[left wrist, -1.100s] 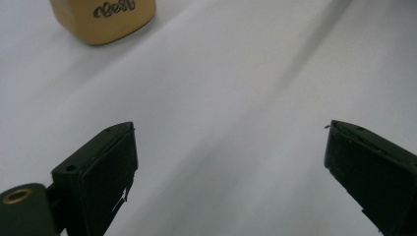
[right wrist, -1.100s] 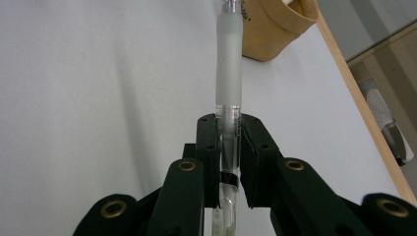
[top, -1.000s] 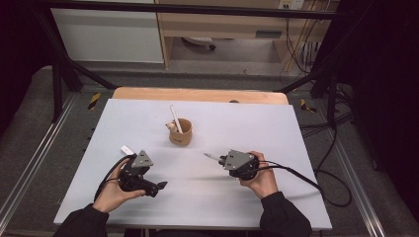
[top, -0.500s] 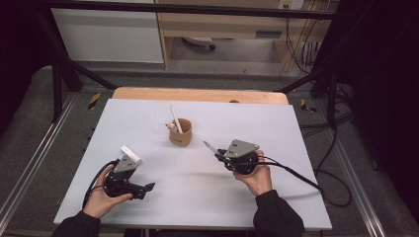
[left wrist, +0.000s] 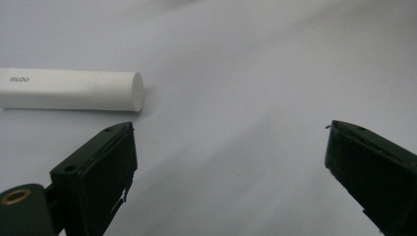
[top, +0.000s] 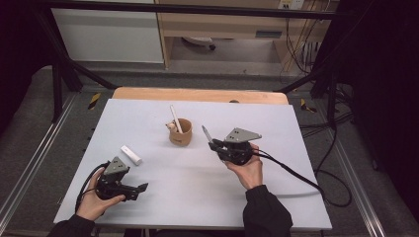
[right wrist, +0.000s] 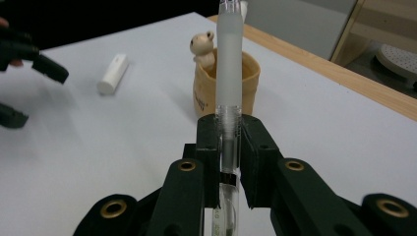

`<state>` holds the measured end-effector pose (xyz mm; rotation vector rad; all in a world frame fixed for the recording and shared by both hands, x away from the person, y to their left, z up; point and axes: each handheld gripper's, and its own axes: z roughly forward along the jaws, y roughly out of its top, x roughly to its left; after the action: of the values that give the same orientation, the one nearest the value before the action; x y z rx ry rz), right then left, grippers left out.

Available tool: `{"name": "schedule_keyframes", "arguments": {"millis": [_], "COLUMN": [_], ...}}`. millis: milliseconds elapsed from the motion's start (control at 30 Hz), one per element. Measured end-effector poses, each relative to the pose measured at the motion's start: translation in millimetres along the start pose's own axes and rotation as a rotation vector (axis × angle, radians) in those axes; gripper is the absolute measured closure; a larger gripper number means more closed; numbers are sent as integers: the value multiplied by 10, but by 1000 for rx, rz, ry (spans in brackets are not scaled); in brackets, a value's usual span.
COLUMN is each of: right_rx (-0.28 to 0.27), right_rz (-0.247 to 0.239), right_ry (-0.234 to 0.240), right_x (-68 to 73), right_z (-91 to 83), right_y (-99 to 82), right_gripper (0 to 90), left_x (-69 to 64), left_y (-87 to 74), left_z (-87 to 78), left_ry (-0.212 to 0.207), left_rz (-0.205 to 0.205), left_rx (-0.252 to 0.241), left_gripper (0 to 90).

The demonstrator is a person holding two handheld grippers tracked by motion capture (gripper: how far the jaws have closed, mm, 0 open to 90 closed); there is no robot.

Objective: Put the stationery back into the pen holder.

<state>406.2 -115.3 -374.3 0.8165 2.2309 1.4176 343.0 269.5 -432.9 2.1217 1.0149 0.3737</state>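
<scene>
My right gripper is shut on a frosted clear pen, whose free end points up and left toward a brown cup. In the right gripper view the pen rises between the closed jaws of the right gripper, with the cup just behind it. A white pen and a small figurine stand in the cup. My left gripper lies low at the front left, open and holding nothing. A white tube lies beyond the left jaw of my left gripper.
The white table has a wooden strip along its far edge. The white tube lies flat between the left gripper and the cup. A black cable trails right from the right gripper across the table.
The left hand has drawn back left and toward the front edge, away from the white tube. The right hand has carried the pen farther from the front edge and a little up, nearer the cup.
</scene>
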Motion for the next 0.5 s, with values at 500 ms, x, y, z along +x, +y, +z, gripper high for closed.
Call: {"name": "schedule_keyframes", "arguments": {"millis": [500], "right_rx": [-150], "right_rz": [164], "right_ry": [-35], "right_x": [-33], "right_z": [257], "right_y": [262], "right_gripper": [798], "left_x": [39], "left_y": [-49], "left_z": [2], "left_ry": [1], "left_rz": [-17], "left_rx": [2], "left_gripper": [54]}}
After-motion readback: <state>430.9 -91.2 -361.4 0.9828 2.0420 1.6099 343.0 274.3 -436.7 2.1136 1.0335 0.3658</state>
